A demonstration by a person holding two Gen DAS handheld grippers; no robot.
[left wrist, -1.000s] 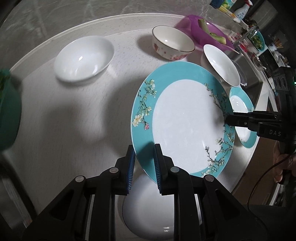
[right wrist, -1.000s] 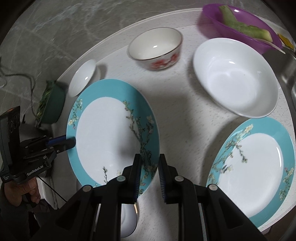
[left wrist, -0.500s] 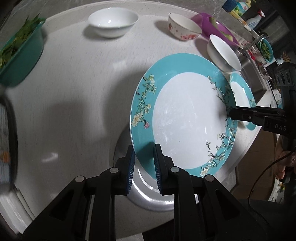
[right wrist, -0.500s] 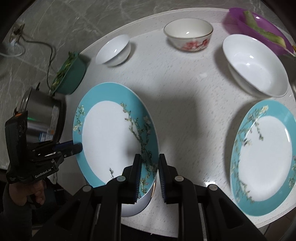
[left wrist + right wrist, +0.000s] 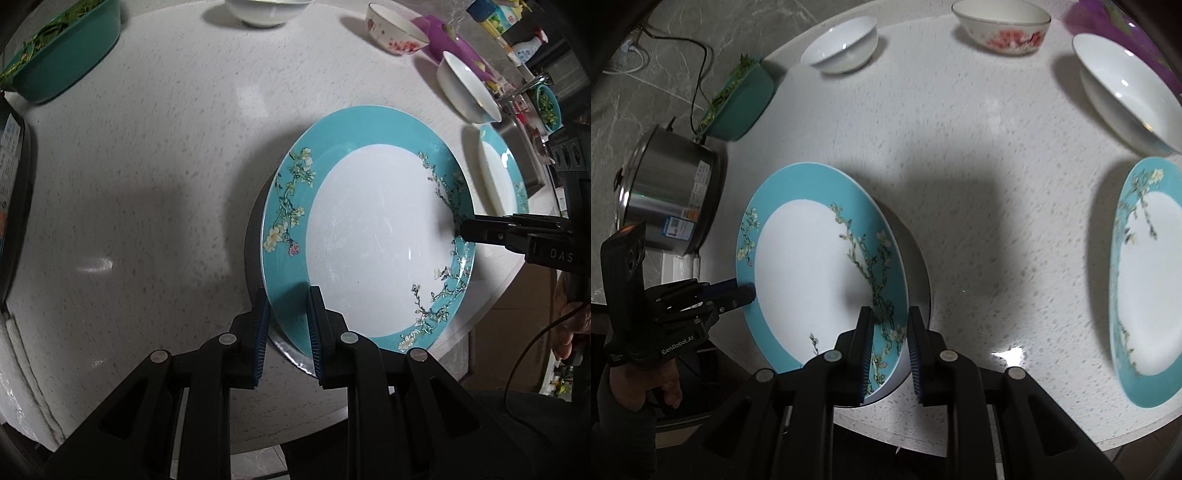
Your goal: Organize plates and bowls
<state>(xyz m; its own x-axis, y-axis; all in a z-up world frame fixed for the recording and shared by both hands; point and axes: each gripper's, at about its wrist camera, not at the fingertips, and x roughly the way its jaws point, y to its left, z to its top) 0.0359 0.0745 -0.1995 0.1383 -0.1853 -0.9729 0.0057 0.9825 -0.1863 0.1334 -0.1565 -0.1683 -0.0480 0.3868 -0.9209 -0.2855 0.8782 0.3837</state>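
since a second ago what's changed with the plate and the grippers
The held teal plate was carried sideways across the table, toward the green tub and steel pot, and lowered over a white dish. Both grips stayed shut on its rim: left gripper, right gripper. The other dishes did not move.

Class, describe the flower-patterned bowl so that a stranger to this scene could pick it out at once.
Start at the round white table and look to its far edge, past the held turquoise plate. There three bowls stand apart in a loose row. Yours is the middle bowl: red blossoms on its outer wall, where both neighbours are plain white.
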